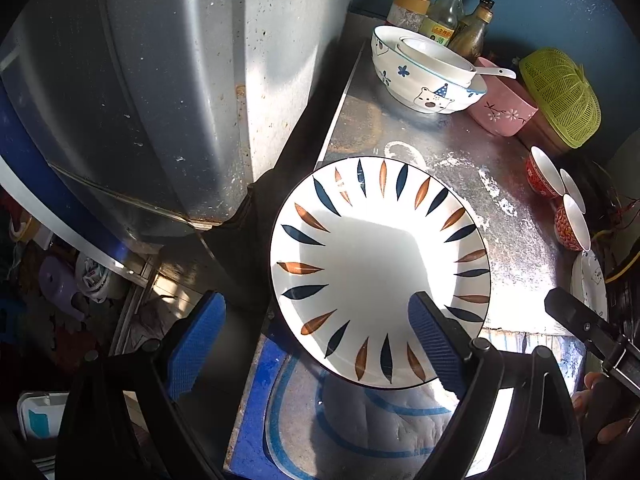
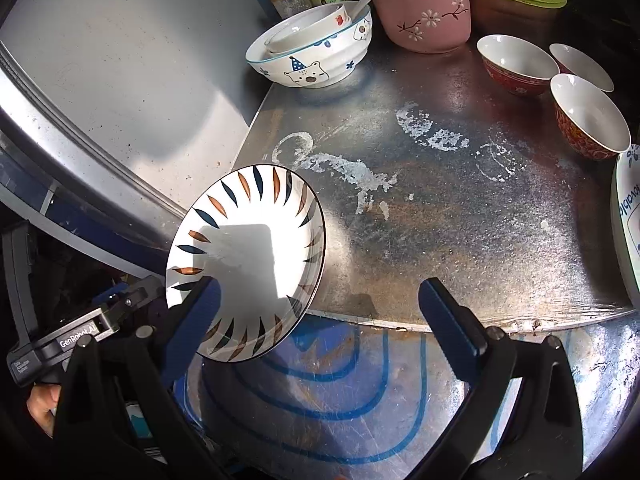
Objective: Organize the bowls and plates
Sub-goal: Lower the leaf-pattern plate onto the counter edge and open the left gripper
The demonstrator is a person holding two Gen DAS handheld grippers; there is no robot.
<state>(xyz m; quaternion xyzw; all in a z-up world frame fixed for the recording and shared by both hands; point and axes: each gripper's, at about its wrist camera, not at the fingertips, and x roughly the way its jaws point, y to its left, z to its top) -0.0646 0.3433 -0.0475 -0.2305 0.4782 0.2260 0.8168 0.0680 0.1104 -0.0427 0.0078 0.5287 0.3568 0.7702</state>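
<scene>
A white plate with blue and brown leaf marks [image 1: 380, 272] sits at the front left corner of the metal counter [image 1: 500, 216], overhanging the edge. It also shows in the right wrist view [image 2: 244, 264]. My left gripper [image 1: 316, 344] is open, its right finger over the plate's near rim, its left finger off the counter. My right gripper [image 2: 320, 320] is open above the counter's front edge, its left finger in front of the plate. A bear-pattern bowl [image 2: 312, 52] with a smaller bowl nested inside stands at the back, beside a pink bowl [image 2: 424, 16] holding a spoon.
Three small red bowls [image 2: 516, 64] stand at the right. Another white plate [image 2: 628, 224] lies at the right edge. Sauce bottles [image 1: 440, 12] and a green basket [image 1: 560, 96] line the back wall. A grey fridge [image 1: 160, 100] stands left of the counter.
</scene>
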